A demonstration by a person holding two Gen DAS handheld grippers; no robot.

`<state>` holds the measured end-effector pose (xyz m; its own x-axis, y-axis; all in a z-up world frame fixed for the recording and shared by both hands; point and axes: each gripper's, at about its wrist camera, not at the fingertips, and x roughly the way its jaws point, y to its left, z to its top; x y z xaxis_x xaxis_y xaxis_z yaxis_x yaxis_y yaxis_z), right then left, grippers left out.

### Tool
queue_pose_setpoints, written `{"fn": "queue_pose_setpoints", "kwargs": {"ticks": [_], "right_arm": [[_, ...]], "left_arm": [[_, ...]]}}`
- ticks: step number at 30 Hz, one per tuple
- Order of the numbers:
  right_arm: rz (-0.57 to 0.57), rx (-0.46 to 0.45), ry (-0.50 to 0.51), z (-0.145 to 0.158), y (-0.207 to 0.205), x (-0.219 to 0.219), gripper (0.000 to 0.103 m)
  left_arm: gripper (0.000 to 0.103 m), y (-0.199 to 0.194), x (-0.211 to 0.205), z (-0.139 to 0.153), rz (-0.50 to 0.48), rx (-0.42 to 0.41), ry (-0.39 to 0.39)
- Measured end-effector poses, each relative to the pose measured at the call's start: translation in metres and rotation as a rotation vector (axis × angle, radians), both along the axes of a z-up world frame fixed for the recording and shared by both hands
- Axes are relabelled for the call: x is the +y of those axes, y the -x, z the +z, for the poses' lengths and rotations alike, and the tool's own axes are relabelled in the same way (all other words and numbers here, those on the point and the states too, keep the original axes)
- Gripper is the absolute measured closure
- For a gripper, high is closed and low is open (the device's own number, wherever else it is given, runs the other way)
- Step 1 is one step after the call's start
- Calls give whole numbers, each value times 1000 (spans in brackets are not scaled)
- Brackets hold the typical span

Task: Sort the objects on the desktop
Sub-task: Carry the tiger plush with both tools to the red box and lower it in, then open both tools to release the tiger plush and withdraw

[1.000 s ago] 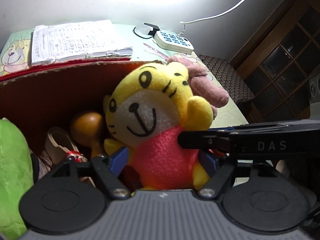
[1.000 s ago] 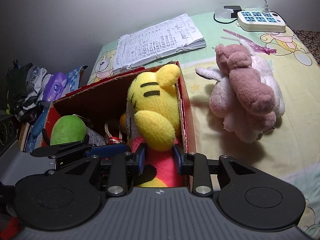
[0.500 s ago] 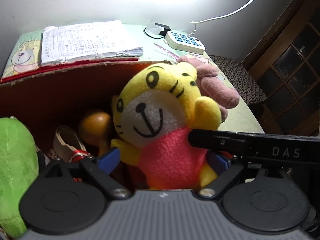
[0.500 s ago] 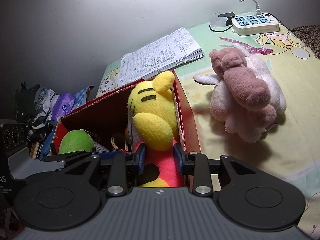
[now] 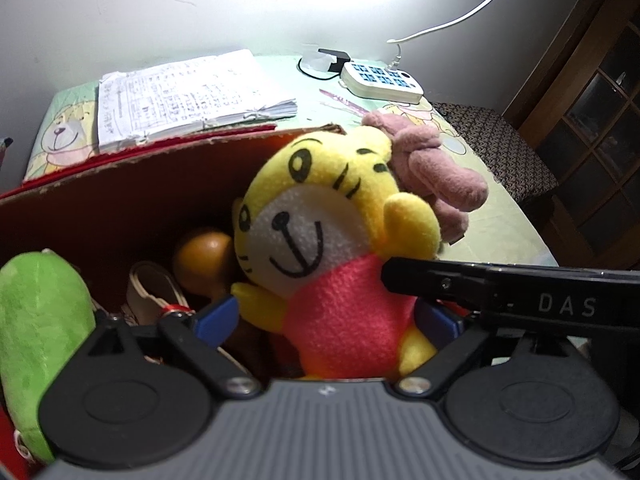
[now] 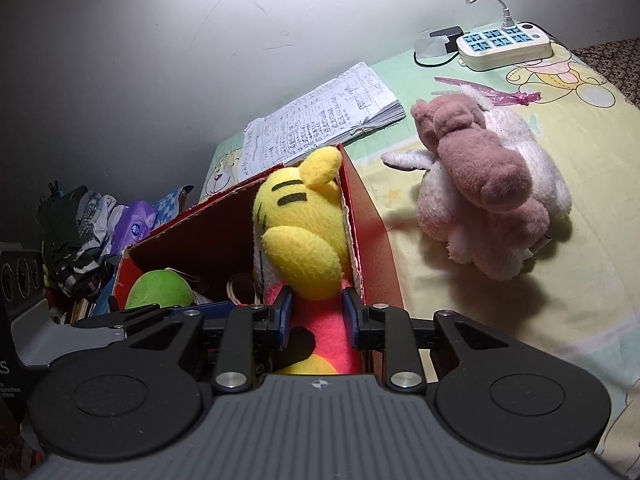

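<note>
A yellow tiger plush [image 5: 320, 240] in a red shirt stands inside the red cardboard box [image 5: 120, 200], against its right wall. My right gripper [image 6: 316, 314] is shut on the plush's red body [image 6: 332, 336] from the side. My left gripper [image 5: 326, 316] is open, its blue pads either side of the plush's lower body with a gap on the left. The box [image 6: 372, 220] also holds a green plush [image 5: 36, 320], a wooden knob [image 5: 204, 256] and a strap. A pink and white plush [image 6: 492, 184] lies on the tabletop right of the box.
A stack of written papers [image 5: 188, 96] lies behind the box. A white power strip [image 6: 504, 46] with its cable sits at the far corner by the wall. Clutter of bags and packets [image 6: 100, 220] is piled left of the box. A wooden cabinet [image 5: 592, 120] stands at the right.
Both grippers have pulled back and risen a little, so more of the tabletop shows. The left gripper's pads have spread wider. The tiger plush stays in the box, held by the right gripper.
</note>
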<state>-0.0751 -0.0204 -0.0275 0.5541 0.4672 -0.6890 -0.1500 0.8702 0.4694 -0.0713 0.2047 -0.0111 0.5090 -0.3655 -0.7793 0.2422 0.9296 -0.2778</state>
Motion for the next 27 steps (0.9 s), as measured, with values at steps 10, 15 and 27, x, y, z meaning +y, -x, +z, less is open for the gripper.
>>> {"fn": "queue_pose_setpoints", "kwargs": {"ticks": [10,15,27], "right_arm": [[-2,-12,-23,-2,2,-4,80],[3,-21,-35,-3,3,-6,81],[16,-31,-63,3,6,-11,77]], "left_arm": [[6,4,-5,2,22,-13,-35],[5,8,-7,5,50,-21,-56],[5,20,-25,19,119,-43,-150]]}}
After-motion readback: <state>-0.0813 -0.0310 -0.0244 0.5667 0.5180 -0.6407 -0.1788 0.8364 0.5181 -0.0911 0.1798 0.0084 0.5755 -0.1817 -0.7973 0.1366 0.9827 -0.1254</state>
